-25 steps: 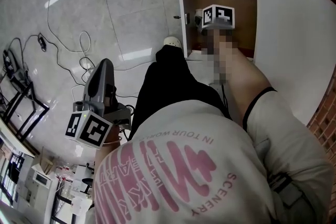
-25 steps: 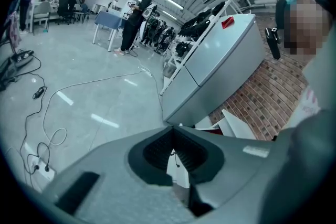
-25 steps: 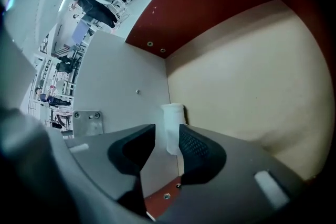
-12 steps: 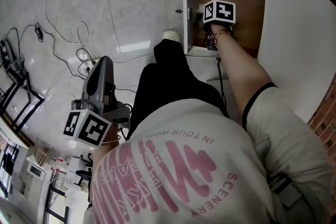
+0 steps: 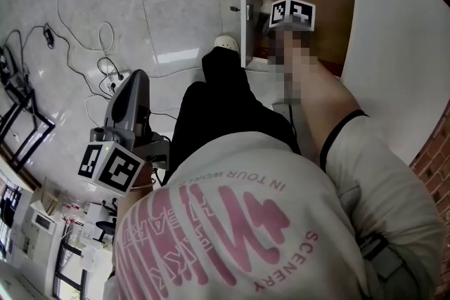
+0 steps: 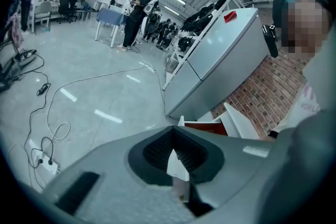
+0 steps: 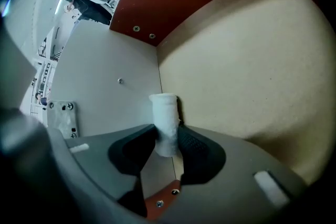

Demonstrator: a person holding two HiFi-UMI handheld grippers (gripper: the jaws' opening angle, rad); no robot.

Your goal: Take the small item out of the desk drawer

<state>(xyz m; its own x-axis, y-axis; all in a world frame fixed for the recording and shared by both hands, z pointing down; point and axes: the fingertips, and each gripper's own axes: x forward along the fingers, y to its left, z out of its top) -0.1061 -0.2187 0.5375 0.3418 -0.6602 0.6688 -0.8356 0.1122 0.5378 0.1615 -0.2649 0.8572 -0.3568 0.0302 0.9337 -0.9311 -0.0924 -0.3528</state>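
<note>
The desk drawer (image 5: 244, 10) stands pulled open, with a white front and a brown inside. My right gripper reaches steeply down into it, and only its marker cube (image 5: 292, 12) shows in the head view. In the right gripper view a small white roll (image 7: 164, 118) stands upright by the drawer's white wall (image 7: 115, 92). My right gripper (image 7: 167, 136) has just been closing, and its pads press the roll's lower end from both sides. My left gripper (image 5: 135, 91) hangs at the person's left side over the floor, jaws together and empty (image 6: 176, 157).
The white desk top (image 5: 401, 46) overhangs the drawer on the right, beside a brick wall (image 5: 436, 165). The person's black-trousered leg (image 5: 225, 109) and white shoe (image 5: 226, 42) stand in front of the drawer. Cables (image 5: 105, 67) trail over the glossy floor at left.
The right gripper has sunk slightly deeper into the drawer. The left gripper stays at the person's side.
</note>
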